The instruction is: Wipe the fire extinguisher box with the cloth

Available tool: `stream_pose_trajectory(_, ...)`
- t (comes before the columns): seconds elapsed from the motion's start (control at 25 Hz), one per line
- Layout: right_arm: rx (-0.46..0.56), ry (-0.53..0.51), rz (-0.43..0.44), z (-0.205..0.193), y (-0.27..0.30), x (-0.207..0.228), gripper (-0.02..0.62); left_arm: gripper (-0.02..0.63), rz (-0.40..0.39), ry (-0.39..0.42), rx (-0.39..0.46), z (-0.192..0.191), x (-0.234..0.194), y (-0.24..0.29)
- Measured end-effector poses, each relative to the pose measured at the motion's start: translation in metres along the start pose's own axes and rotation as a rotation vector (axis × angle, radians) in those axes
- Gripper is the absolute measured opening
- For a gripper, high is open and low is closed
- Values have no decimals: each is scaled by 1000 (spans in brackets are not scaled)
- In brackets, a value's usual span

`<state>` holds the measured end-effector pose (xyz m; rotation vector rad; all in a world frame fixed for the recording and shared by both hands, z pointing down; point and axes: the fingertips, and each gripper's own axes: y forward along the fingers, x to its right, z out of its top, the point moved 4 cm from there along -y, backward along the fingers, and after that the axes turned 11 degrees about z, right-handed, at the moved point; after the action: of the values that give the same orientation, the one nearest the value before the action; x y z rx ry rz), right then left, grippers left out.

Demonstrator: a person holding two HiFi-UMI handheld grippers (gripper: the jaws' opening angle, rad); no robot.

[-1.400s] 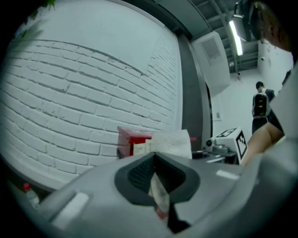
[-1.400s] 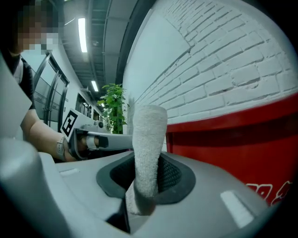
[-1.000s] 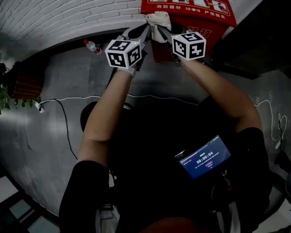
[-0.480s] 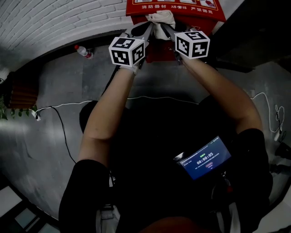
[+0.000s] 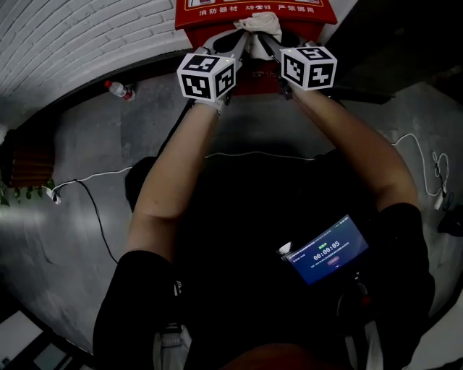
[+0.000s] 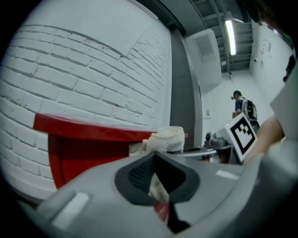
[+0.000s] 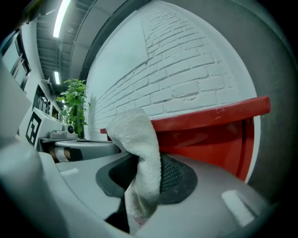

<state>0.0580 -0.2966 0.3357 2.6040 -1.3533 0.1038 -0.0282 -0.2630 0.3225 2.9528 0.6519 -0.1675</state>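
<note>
The box (image 5: 182, 18) runs off the head view's top edge; the cloth (image 5: 262, 25) hides the jaw tips there.

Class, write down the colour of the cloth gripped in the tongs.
The cloth is off-white; it shows best in the right gripper view.

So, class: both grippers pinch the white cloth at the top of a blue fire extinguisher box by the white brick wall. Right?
Not quite. The fire extinguisher box is red, not blue, as the head view shows. The left gripper and right gripper do both pinch the white cloth at its top, by the brick wall.
</note>
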Motion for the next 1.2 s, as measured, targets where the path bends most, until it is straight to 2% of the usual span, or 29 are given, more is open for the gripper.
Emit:
stream_pose_trajectory(0.44, 13, 7, -88, 4, -47, 43, 115, -2, -39, 19, -8, -7, 27, 24)
stream_pose_trajectory(0.88, 34, 24, -226, 5, -105, 84, 114, -2, -41, 30, -3, -8, 35, 19)
stream_pose_trajectory(1.04, 25, -4, -239, 0, -114, 84, 106, -2, -27, 35, 8, -5, 31, 5)
stream_pose_trajectory(1.2, 25, -59, -204, -1, -113, 58, 101, -2, 4, 45, 27, 1, 16, -18)
